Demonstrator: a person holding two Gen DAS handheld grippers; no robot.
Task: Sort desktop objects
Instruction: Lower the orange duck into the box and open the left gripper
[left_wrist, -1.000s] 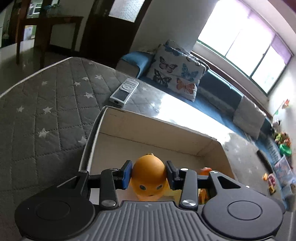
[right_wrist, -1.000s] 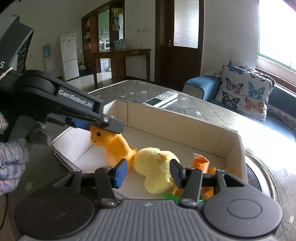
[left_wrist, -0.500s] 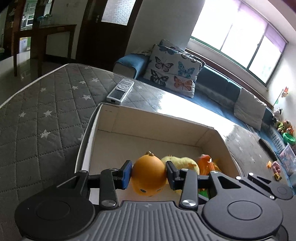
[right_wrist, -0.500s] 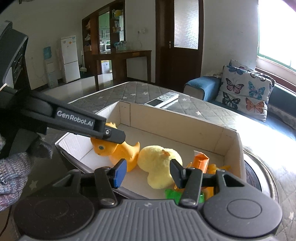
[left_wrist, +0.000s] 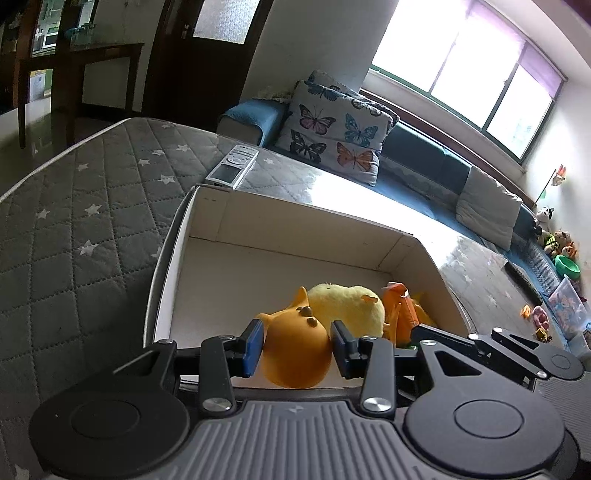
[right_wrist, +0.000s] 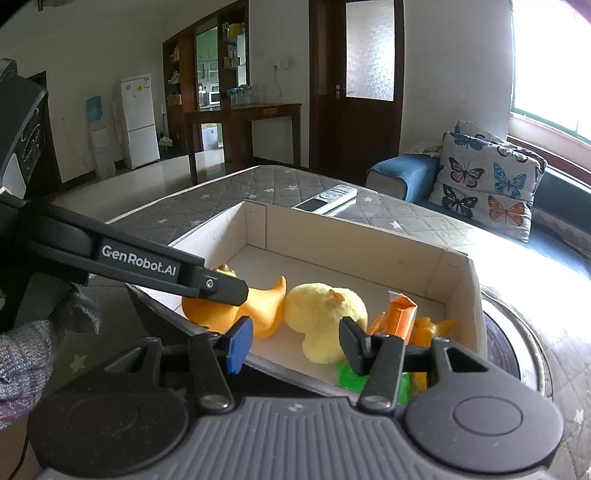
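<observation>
At the left of the cardboard box (right_wrist: 458, 284), the left gripper (left_wrist: 297, 349) reaches over the near-left wall with the orange rubber duck (left_wrist: 295, 350) between its blue pads; the duck seems to rest on the box floor, and whether the pads still press it I cannot tell. To its right the yellow plush chick (right_wrist: 325, 317) lies mid-box, then an orange carton (right_wrist: 400, 314) toward the right wall. Nearest, the right gripper (right_wrist: 295, 343) hovers over the box's near edge, jaws apart and empty.
</observation>
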